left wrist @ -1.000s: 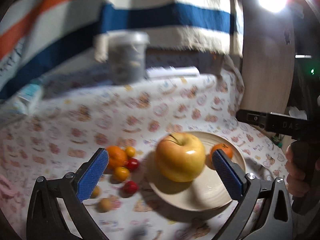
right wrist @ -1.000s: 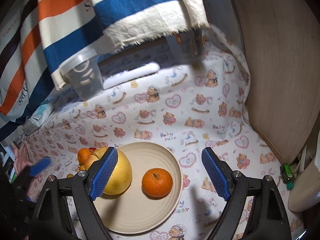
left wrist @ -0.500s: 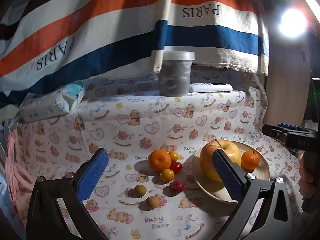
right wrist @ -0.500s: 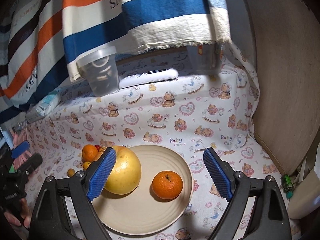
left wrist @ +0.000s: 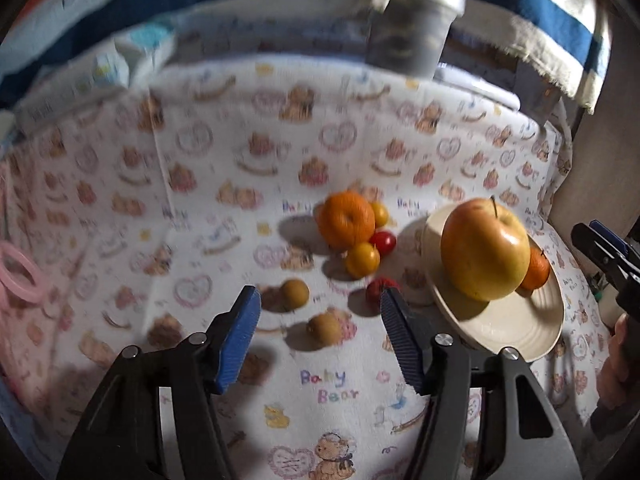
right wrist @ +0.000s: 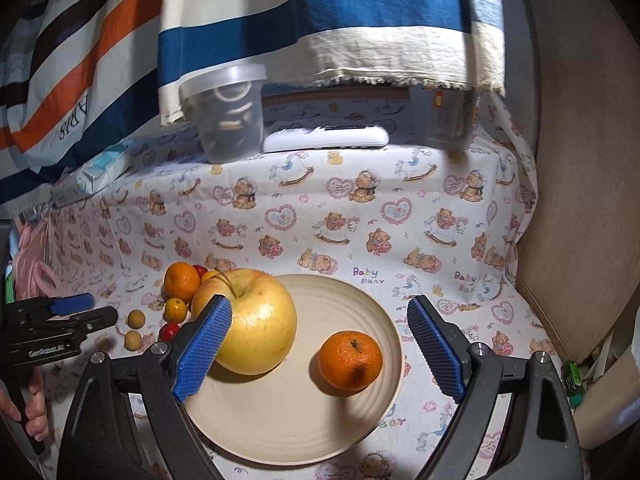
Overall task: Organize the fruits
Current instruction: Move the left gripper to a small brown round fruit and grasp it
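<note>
**Fruit half sorted onto the plate**

The bear-print cloth (right wrist: 360, 216) covers the whole surface. On it sits the cream plate (right wrist: 344, 420), the landmark here. On the plate's left half rests a big yellow apple (right wrist: 256, 328); on its right half lies a small orange (right wrist: 350, 360), apart from the apple.

The right gripper (right wrist: 320, 348) hovers over the plate, jaws wide apart, gripping nothing.

The left gripper (left wrist: 320, 336), left of the plate, has its jaws closing. In this blurred view a small brown fruit (left wrist: 324, 330) seems to lie between them, untouched.

Left of the plate lie a second orange (left wrist: 346, 220), yellow and red cherry tomatoes (left wrist: 362, 258), and another brown fruit (left wrist: 295, 293).
</note>
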Motion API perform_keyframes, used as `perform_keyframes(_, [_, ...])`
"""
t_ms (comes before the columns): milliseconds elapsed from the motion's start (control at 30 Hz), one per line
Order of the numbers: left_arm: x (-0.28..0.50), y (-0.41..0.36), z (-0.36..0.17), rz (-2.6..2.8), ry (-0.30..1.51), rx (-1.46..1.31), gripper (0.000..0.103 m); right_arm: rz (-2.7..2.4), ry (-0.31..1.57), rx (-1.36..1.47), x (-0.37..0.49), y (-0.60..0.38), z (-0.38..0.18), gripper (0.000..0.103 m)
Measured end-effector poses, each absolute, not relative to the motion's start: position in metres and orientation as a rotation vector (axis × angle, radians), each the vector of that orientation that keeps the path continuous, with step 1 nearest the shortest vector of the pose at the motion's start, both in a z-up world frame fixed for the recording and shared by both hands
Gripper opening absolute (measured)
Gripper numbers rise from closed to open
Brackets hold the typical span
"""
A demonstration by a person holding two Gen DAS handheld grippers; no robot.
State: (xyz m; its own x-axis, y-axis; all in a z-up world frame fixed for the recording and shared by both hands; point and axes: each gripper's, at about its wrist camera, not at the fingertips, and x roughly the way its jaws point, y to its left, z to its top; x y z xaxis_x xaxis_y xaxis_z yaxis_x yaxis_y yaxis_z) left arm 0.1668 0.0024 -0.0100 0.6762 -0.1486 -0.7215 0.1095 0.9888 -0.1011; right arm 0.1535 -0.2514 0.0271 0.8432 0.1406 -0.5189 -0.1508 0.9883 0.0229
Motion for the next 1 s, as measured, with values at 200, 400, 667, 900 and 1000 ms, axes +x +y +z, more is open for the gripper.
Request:
perform_keyframes(200, [0.178, 0.001, -0.029, -0.181, 0.917, -0.081, 0.052, 0.155, 0.554, -0.037, 0.153, -0.247, 0.025, 0.091])
perform_keyframes(400, [0.183, 0.000, -0.041, -0.184, 0.955, -0.068, 0.044, 0.162, 0.555, -0.037, 0.153, -0.247, 0.025, 0.091])
perform_keyframes(667, [0.188, -0.001, -0.050, -0.170, 0.976, -0.056, 0.030, 0.166, 0.552, -0.036, 0.152, -0.247, 0.026, 0.091])
perform_keyframes(900, [0.182, -0.001, -0.037, -0.156, 0.916, -0.052, 0.023, 0.165, 0.544, -0.034, 0.151, -0.248, 0.028, 0.091])
perform_keyframes(1000, [0.174, 0.006, -0.022, -0.154, 0.857, -0.070, 0.023, 0.168, 0.527, -0.030, 0.149, -0.250, 0.031, 0.091])
